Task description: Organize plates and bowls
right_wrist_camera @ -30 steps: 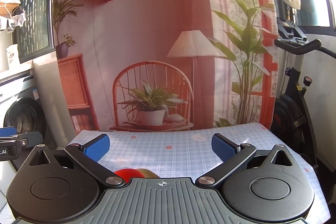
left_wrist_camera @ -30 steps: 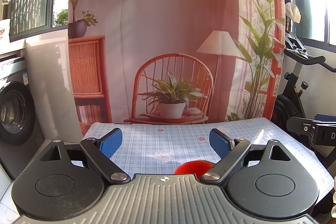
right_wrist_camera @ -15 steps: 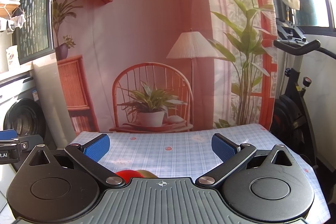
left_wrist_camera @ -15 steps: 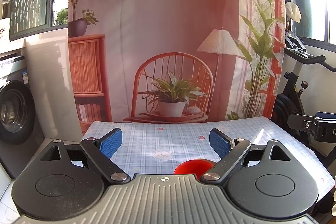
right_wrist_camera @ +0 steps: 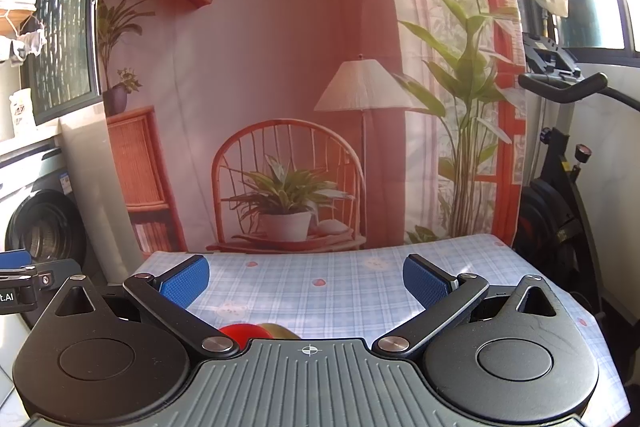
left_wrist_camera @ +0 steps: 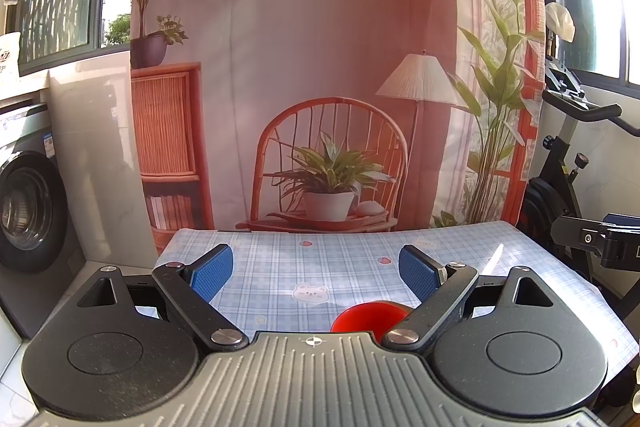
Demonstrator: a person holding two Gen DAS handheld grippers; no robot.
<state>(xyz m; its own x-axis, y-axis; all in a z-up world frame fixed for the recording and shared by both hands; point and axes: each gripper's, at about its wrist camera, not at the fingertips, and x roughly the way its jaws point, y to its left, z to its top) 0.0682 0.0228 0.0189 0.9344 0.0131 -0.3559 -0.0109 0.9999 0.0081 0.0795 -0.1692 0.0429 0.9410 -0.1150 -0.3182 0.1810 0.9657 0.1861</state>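
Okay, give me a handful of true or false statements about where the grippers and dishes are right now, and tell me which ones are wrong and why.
1. Both grippers are open and hold nothing. True: the left gripper and right gripper have their pads wide apart, with only tablecloth between them.
2. A red bowl sits near the left gripper's right finger. True: the red bowl peeks out just above the gripper body.
3. The right wrist view shows only one dish. False: a red dish and a gold-coloured one show side by side.
4. The tablecloth is plain white. False: it is blue checked with small prints.
5. The left gripper is clamped on the red bowl. False: it is open, and the bowl sits behind its pads.
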